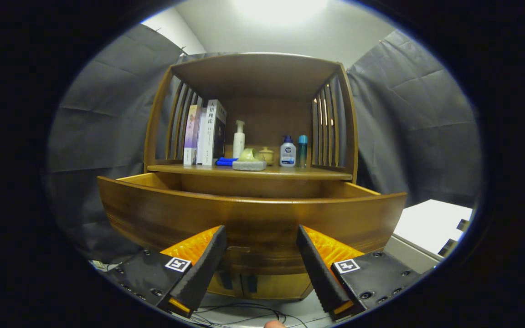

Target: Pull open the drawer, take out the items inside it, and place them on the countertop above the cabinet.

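Wide apart, the two fingers of the gripper (260,243) hold nothing, their tips level with the front panel of the drawer (251,221). Between and just under the tips, a small dark handle (239,249) sits on the panel, untouched by either finger. Cables (244,310) trail across the floor below the fingers.

Pulled well out of the wooden cabinet (253,182), the drawer shows a light inner wall at its left and right corners; what lies inside is hidden behind the front panel. Below it, lower doors (262,284) of the cabinet are shut.

Above the drawer runs the desk (326,173), the cabinet's countertop, under a slatted hutch. On it, from left: upright books (205,133), a blue cloth (225,161), a white pump bottle (239,139), a pale green cup (248,155) on a grey block (249,166), a small lidded jar (266,155), a clear bottle (288,152) with a blue pump, and a teal-capped bottle (302,150).

Grey cloth walls close the booth behind. Right of the cabinet, a white surface (431,225) lies near the wall.
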Demonstrator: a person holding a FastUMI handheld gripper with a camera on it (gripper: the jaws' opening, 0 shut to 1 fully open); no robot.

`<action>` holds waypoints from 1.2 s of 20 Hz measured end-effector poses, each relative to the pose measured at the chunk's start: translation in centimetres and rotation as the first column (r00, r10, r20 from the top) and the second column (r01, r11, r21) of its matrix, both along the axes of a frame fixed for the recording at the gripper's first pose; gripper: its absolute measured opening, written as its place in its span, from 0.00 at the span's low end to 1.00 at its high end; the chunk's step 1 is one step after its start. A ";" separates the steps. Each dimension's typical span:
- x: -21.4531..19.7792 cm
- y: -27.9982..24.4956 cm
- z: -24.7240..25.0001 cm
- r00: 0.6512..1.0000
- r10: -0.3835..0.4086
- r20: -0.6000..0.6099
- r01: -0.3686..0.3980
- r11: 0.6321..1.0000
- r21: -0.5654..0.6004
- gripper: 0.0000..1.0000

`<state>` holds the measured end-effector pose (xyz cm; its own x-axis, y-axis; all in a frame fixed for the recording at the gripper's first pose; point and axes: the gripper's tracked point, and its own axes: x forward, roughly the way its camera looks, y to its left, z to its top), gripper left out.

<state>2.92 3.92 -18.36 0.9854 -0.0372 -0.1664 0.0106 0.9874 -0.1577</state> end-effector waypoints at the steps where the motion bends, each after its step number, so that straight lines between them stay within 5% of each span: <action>1: 0.3 0.0 -0.1 1.000 0.001 -0.010 -0.001 1.000 0.004 0.98; 24: 6.7 0.1 0.1 0.999 -0.010 -0.031 0.010 1.000 0.014 0.98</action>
<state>9.62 4.03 -18.24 0.9794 -0.0441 -0.1972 0.0157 0.9895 -0.1437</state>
